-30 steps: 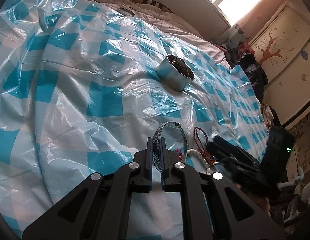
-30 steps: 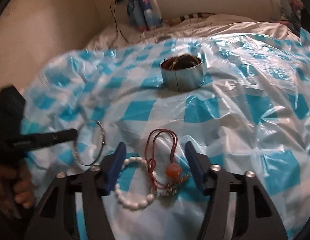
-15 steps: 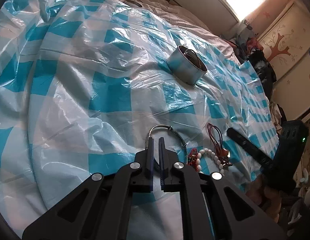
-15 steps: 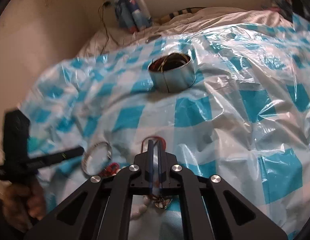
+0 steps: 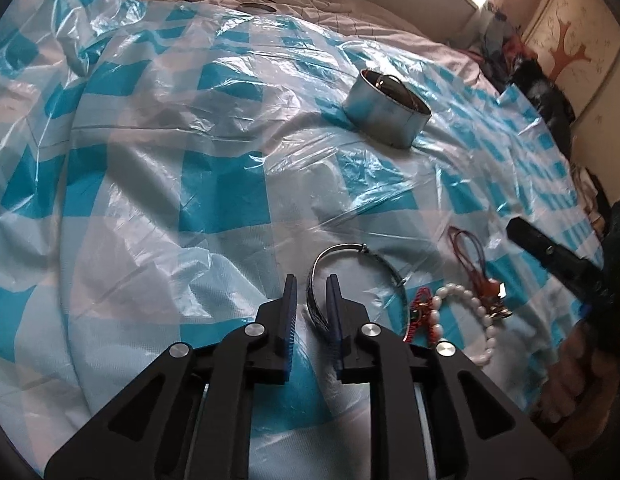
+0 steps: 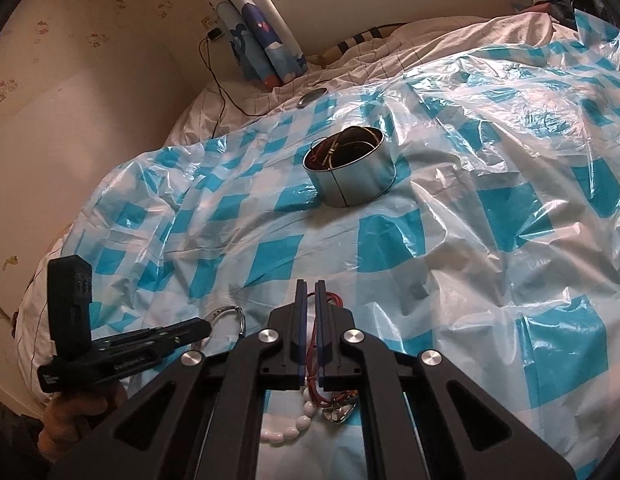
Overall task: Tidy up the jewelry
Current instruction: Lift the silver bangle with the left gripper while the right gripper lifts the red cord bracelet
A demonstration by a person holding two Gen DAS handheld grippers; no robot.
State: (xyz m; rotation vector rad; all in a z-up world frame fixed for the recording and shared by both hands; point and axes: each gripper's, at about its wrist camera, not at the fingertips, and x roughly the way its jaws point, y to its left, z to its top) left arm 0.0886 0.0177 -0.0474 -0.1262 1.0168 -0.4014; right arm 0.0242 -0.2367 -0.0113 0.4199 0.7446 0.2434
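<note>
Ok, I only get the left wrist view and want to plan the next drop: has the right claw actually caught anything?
Observer: Yes. The right claw is shut on the red cord, which runs between its fingers.
Operator: Where's that cord's pendant?
Observer: The pendant sits right under the claw, beside the white bead bracelet.
Operator: Anything in the tin?
Observer: The tin holds a tangle of dark bands, red cord and gold-coloured rings.
</note>
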